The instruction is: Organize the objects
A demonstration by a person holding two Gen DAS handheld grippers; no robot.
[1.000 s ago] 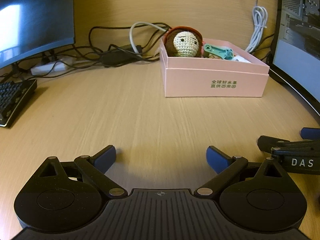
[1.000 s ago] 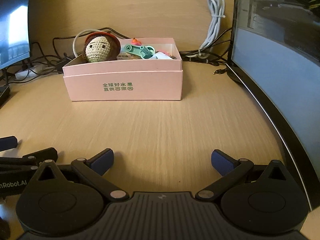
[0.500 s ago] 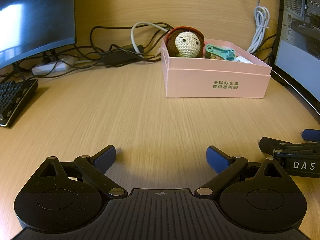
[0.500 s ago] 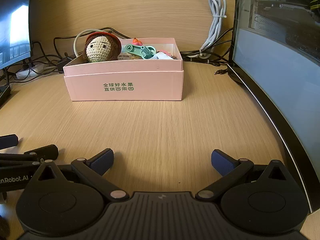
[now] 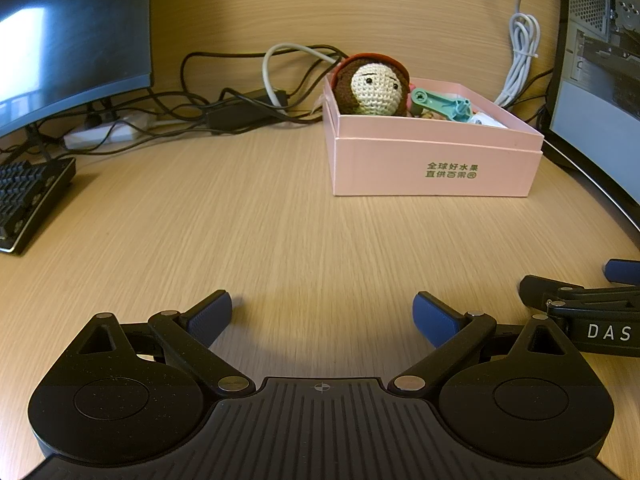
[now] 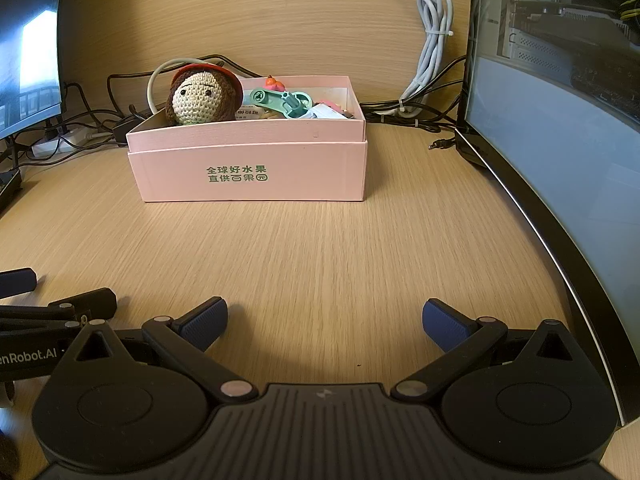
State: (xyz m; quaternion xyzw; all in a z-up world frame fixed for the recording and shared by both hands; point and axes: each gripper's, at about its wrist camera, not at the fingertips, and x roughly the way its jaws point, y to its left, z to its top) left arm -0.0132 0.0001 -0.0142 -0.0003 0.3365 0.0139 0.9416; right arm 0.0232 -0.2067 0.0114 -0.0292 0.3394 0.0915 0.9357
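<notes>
Since a second ago: both views have barely shifted, so I judge the sorting finished or paused.
Desk point(image 6: 320, 248): bare wood between grippers and box.
Pink box point(image 6: 248, 172): well ahead, upright.
Crochet doll head point(image 6: 202, 98): inside, at the box's left end.
Green plastic part point(image 6: 282, 104): inside, beside the doll.
Left gripper point(image 5: 322, 316): fingers spread, empty.
Right gripper point(image 6: 324, 320): likewise spread and empty.

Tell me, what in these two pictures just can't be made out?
- Doll: body hidden below the pink box wall, both views.
- Items under the green plastic piece: box floor hidden by the front wall.
- Keyboard: cut off by the left edge, left view.
- Right tongs in the left view: cut off at the right edge; the right view shows them open.
</notes>
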